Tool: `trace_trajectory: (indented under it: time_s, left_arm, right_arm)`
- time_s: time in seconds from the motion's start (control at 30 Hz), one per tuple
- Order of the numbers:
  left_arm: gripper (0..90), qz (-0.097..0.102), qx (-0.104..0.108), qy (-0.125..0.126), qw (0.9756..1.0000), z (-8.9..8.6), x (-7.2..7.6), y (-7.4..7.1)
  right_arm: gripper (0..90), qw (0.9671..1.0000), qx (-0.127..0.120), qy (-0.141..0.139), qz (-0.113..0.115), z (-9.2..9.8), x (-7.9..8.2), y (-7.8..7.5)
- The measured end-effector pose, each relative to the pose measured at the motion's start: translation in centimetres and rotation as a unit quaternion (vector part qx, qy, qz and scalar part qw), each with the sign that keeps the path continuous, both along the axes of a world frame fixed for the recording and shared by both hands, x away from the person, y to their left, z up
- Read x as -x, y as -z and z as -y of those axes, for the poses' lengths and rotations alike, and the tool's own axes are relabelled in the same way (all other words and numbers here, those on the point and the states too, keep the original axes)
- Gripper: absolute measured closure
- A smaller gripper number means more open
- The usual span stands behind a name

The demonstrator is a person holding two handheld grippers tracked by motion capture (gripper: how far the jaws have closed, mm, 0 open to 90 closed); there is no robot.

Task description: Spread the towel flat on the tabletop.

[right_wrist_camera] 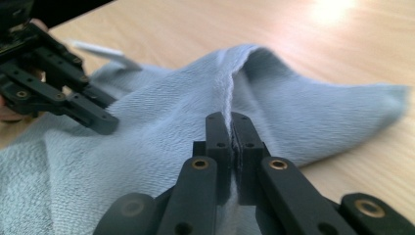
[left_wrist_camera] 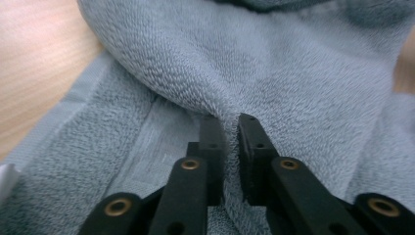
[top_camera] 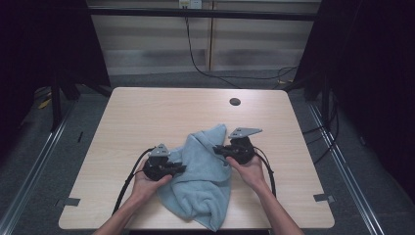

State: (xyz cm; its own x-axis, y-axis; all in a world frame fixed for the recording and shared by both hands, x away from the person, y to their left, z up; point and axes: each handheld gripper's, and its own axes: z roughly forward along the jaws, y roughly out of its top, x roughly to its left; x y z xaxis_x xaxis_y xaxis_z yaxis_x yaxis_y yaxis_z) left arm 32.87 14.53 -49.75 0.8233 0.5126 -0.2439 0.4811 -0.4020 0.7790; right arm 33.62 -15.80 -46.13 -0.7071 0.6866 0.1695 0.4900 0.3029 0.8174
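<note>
Left gripper view showed the left gripper (left_wrist_camera: 230,122) pinching a raised fold of the towel (left_wrist_camera: 274,73) between its two black jaws, the cloth squeezed into a thin ridge between the pads. The right gripper (right_wrist_camera: 230,120) was likewise clamped on a seam-like crease of the same towel (right_wrist_camera: 161,147), its jaws nearly pressed together with only the thin fabric between them. The towel was pale blue-grey terry, soft and looped in texture, with a flat woven band along one edge and a small white tag (right_wrist_camera: 105,51) at its side. From the high view it lay crumpled on the near half of the light wooden table (top_camera: 147,112), one corner peaked toward the far side and a thicker bunch hanging toward the near edge. Both grippers sat on either side of it, the left gripper (top_camera: 178,169) at its left flank and the right gripper (top_camera: 219,149) at its upper right, with the bulk of the cloth spread between them. A dark round hole (top_camera: 235,102) marked the tabletop farther back, well apart from the cloth, and black cables (top_camera: 205,68) trailed over the floor beyond.
</note>
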Motion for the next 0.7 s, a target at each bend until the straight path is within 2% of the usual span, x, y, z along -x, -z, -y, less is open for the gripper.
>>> trace_trajectory:
  time_s: [0.1,0.17,0.2,0.3,0.4,0.47,0.57,0.63,0.7]
  left_arm:
    - [83.8,0.001,0.023,-0.012,0.9997,-0.9,-0.1,-0.7]
    - [83.9,0.016,0.018,-0.018,0.9995,-1.5,0.1,-1.3]
    - [84.0,0.017,0.02,-0.021,0.9994,-1.9,0.3,-1.6]
    - [84.2,0.021,0.047,-0.031,0.9982,-3.2,0.7,-2.6]
    - [84.4,0.025,0.077,-0.04,0.9959,-4.3,0.9,-3.6]
    - [84.5,0.034,0.084,-0.042,0.995,-4.7,0.9,-4.5]
    - [84.8,0.05,0.105,-0.055,0.9916,-5.1,0.2,-6.1]
    - [84.9,0.057,0.115,-0.064,0.9897,-5.3,-0.4,-7.2]
    - [85.0,0.073,0.111,-0.071,0.9885,-5.4,-1.0,-8.8]
  right_arm:
    - [88.1,0.9995,-0.007,0.029,0.01,1.3,0.0,-0.6]
    - [88.1,0.9987,-0.01,0.047,0.017,2.4,0.0,-1.2]
    - [88.2,0.9982,-0.016,0.055,0.019,3.1,0.1,-1.6]
    - [88.3,0.9955,-0.032,0.083,0.033,4.9,0.4,-2.6]
    - [88.3,0.9933,-0.041,0.1,0.043,6.1,0.7,-3.4]
    - [88.4,0.9925,-0.041,0.106,0.045,6.3,0.9,-3.8]
    - [88.4,0.991,-0.047,0.113,0.055,6.1,0.9,-4.7]
    - [88.4,0.9887,-0.063,0.121,0.063,6.1,0.5,-5.8]
    - [88.5,0.9869,-0.062,0.129,0.074,6.0,-0.1,-7.4]
